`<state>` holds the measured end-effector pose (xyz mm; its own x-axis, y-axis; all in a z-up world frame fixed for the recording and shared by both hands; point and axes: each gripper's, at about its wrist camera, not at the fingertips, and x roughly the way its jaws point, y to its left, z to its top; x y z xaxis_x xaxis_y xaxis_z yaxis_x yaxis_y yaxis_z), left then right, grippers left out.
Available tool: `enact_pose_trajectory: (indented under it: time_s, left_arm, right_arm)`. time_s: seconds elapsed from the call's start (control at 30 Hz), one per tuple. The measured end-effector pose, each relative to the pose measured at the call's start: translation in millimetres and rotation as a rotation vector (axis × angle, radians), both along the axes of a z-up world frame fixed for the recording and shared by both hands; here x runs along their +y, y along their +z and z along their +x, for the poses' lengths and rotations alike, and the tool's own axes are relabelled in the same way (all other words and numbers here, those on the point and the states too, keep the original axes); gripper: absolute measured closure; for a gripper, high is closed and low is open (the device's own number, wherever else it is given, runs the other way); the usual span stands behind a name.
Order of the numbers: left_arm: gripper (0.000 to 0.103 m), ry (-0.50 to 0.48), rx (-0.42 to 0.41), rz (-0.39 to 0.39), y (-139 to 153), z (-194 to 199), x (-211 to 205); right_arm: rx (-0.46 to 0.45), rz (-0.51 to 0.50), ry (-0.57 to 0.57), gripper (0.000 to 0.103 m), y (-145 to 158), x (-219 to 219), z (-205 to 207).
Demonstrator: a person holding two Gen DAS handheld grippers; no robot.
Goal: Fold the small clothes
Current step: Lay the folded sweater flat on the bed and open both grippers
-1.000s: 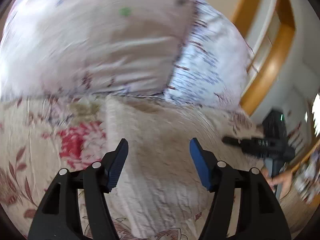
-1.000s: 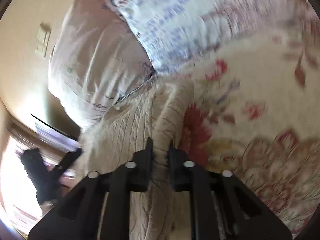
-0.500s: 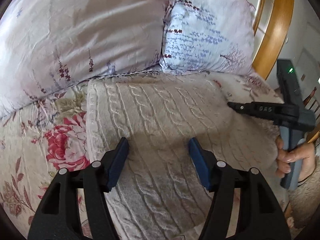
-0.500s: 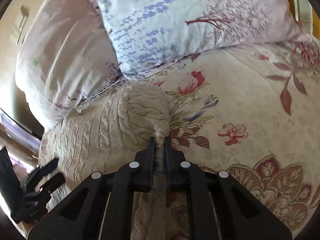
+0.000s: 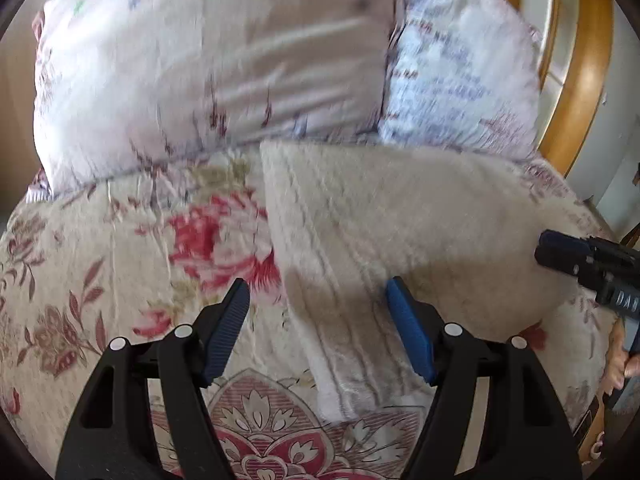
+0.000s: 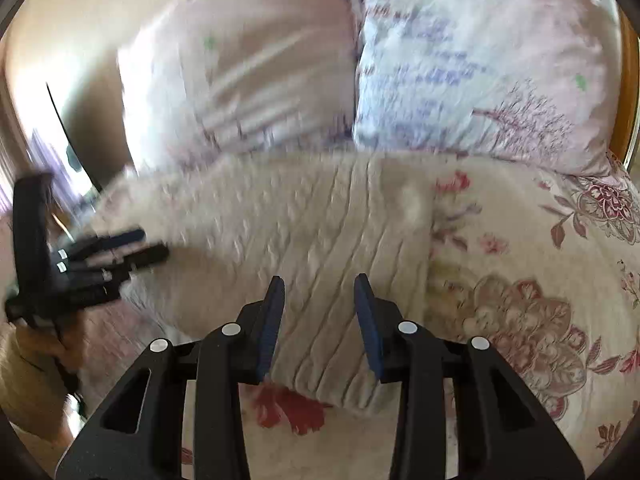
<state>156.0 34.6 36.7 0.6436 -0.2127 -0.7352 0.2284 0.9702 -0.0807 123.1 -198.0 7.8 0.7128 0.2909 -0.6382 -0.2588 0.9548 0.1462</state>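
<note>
A cream cable-knit sweater (image 5: 384,216) lies folded flat on the floral bedspread, in front of the pillows; it also shows in the right wrist view (image 6: 304,224). My left gripper (image 5: 318,296) is open and empty, hovering over the sweater's left edge. It appears at the left of the right wrist view (image 6: 132,248). My right gripper (image 6: 319,284) is open and empty above the sweater's near edge. It appears at the right edge of the left wrist view (image 5: 560,250).
Two pillows, a pink one (image 5: 208,64) and a blue-printed one (image 5: 460,80), lean against the wooden headboard (image 5: 580,92) behind the sweater. The floral bedspread (image 5: 100,280) stretches to the left and front. A wall is at far left in the right wrist view.
My right gripper was shut on the sweater's edge and has let go and opened. Both grippers have pulled back a little from the sweater, which now lies flat.
</note>
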Motion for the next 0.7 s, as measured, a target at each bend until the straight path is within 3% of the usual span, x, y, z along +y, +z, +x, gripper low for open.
enact_pose_trajectory:
  time_s: [0.1, 0.23, 0.27, 0.37, 0.4, 0.5, 0.7]
  left_arm:
    - [0.031, -0.008, 0.050, 0.004, -13.8, 7.9, -4.9]
    - [0.027, 0.004, 0.062, -0.040, -15.9, 10.5, 0.2]
    - [0.028, 0.008, 0.054, -0.059, -13.3, 5.5, 3.7]
    - [0.023, 0.009, 0.005, -0.062, -6.4, -16.2, 11.0]
    - [0.020, 0.011, -0.007, -0.060, -5.2, -22.4, 12.7]
    - [0.007, 0.027, -0.036, -0.072, -3.4, -42.7, 19.2]
    - [0.002, 0.084, -0.039, -0.052, -5.8, -65.9, 16.7]
  right_arm:
    - [0.031, -0.073, -0.061, 0.063, -14.6, 6.7, 11.6]
    - [0.038, -0.033, -0.080, 0.058, -12.5, 4.0, 14.2]
    - [0.034, -0.008, -0.079, 0.053, -9.6, 1.8, 9.9]
    - [-0.026, 0.048, -0.105, 0.015, -0.5, -7.1, -10.6]
    - [-0.049, 0.047, -0.119, 0.010, 2.0, -9.1, -16.3]
    - [-0.092, 0.044, -0.153, 0.003, 5.6, -13.9, -29.9]
    - [-0.092, 0.016, -0.220, 0.001, -0.9, -12.6, -44.7]
